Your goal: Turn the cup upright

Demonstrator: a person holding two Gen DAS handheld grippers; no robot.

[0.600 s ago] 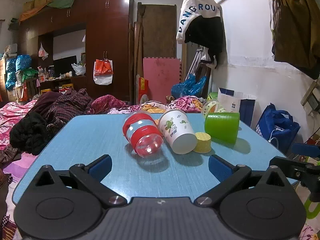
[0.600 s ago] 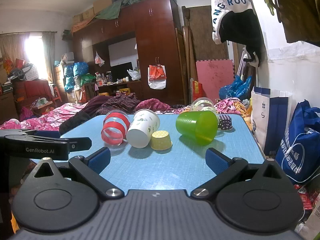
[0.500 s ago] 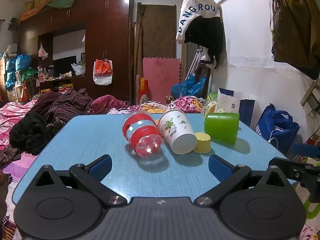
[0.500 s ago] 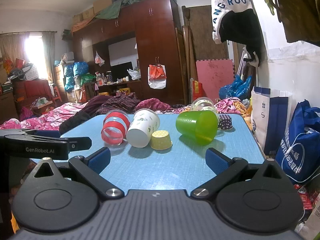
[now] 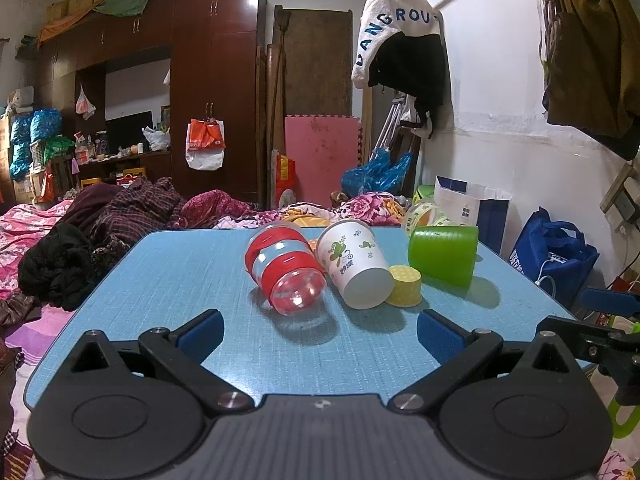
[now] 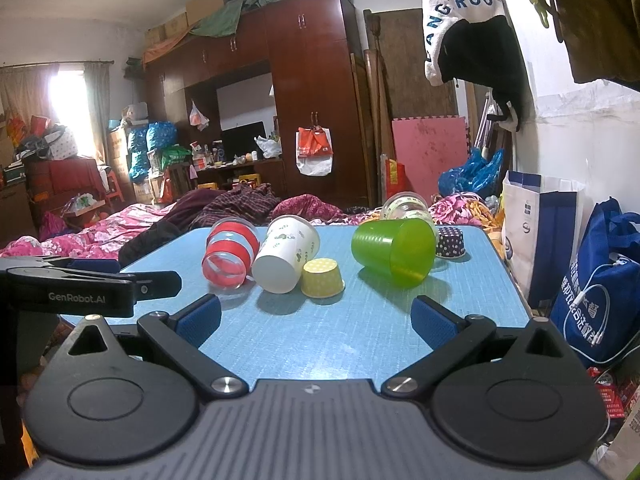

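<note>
Several cups lie on a blue table. A clear cup with red bands lies on its side. A white paper cup with green prints lies on its side beside it. A green plastic cup lies on its side to the right. A small yellow dotted cup stands upside down. My left gripper is open and empty at the table's near edge. My right gripper is open and empty, also short of the cups.
A dark dotted small cup and a clear cup sit behind the green one. Bags stand to the right of the table. A bed with clothes lies to the left. The left gripper's body shows at the right wrist view's left.
</note>
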